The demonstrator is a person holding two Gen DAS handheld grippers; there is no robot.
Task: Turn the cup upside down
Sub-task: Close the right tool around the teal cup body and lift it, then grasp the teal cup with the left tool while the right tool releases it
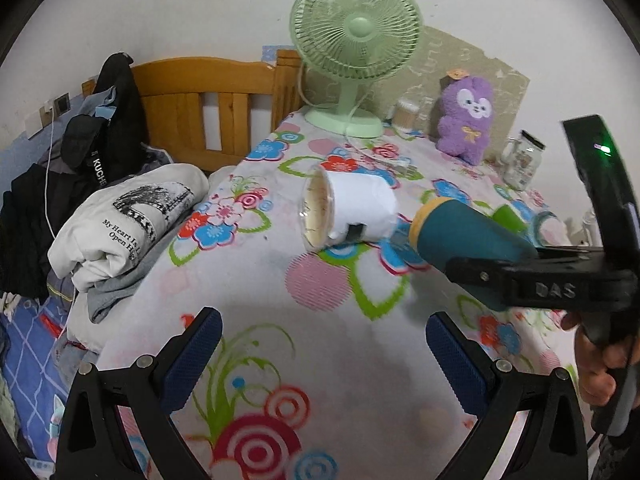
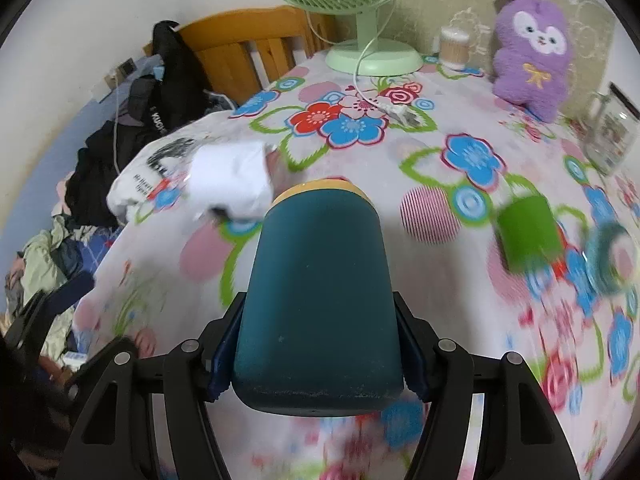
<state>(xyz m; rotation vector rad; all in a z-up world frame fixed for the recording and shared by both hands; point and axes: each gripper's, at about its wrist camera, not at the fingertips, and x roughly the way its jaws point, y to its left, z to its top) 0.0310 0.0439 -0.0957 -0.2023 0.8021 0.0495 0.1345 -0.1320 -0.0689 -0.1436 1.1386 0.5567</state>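
A teal cup with a yellow rim (image 2: 320, 300) is clamped between my right gripper's (image 2: 318, 360) blue pads near its base. It is tilted on its side above the floral tablecloth, with its rim pointing away from the camera. In the left wrist view the same cup (image 1: 468, 240) and the right gripper (image 1: 520, 276) come in from the right, the rim pointing left. My left gripper (image 1: 322, 354) is open and empty, low over the cloth in front of the cup.
A white cup (image 1: 348, 210) lies on its side next to the teal cup's rim. A green cup (image 2: 528, 230) and a tape roll (image 2: 608, 256) sit to the right. A green fan (image 1: 356, 52), a purple plush (image 1: 466, 120) and a glass jar (image 1: 522, 160) stand at the back. Folded clothes (image 1: 124, 220) lie at the left.
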